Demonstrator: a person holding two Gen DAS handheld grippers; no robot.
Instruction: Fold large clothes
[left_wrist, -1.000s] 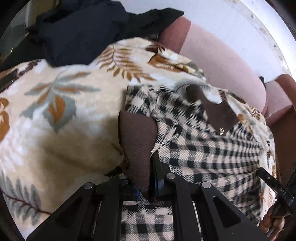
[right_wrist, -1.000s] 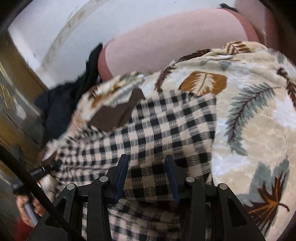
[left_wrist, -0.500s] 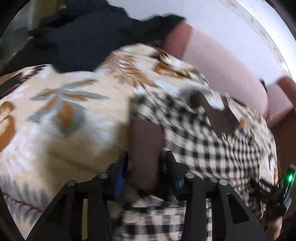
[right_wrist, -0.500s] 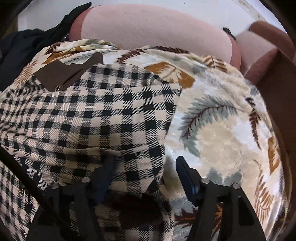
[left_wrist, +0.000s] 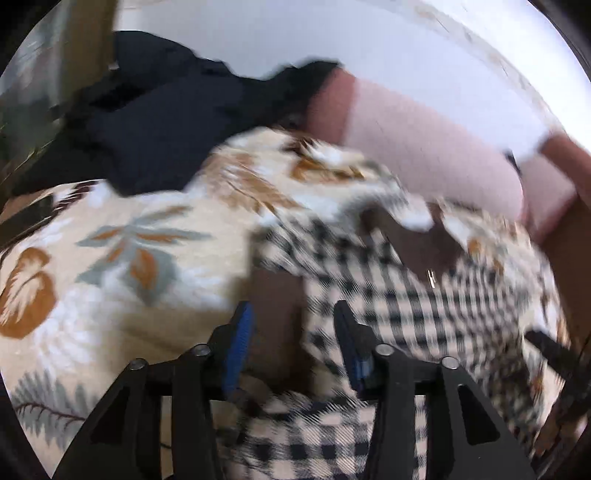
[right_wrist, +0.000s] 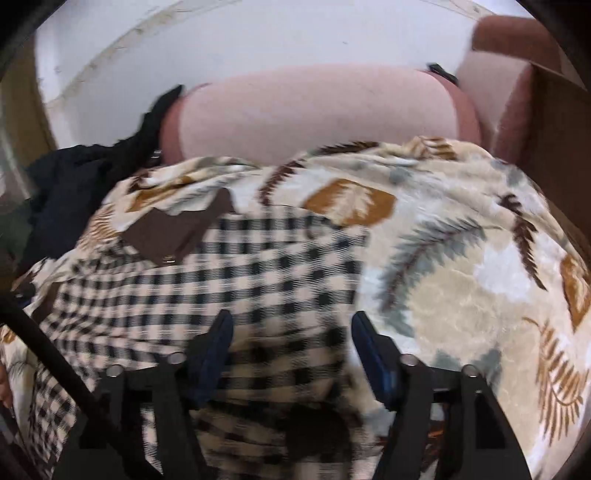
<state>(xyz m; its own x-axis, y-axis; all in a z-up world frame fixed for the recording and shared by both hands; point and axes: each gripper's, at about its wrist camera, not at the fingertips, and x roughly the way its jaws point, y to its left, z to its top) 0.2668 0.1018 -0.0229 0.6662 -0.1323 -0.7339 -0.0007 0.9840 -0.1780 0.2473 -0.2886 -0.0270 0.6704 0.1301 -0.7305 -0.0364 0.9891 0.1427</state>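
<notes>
A black-and-cream checked garment (left_wrist: 424, 314) with brown collar (left_wrist: 424, 251) and brown cuff (left_wrist: 277, 299) lies on a leaf-patterned blanket (left_wrist: 129, 258). My left gripper (left_wrist: 293, 332) is open, its fingers either side of the brown cuff and sleeve. In the right wrist view the same garment (right_wrist: 229, 273) lies spread, collar (right_wrist: 173, 236) at the far left. My right gripper (right_wrist: 291, 343) is open over the garment's right edge. Both views are motion-blurred.
A pink sofa back (right_wrist: 314, 114) runs behind the blanket (right_wrist: 461, 277). A pile of dark clothes (left_wrist: 155, 122) sits at the far left, also in the right wrist view (right_wrist: 74, 181). A white wall (right_wrist: 240, 40) is behind.
My left gripper has opened and let go of the brown cuff, then drawn back. My right gripper stayed open and shifted over the garment's right edge.
</notes>
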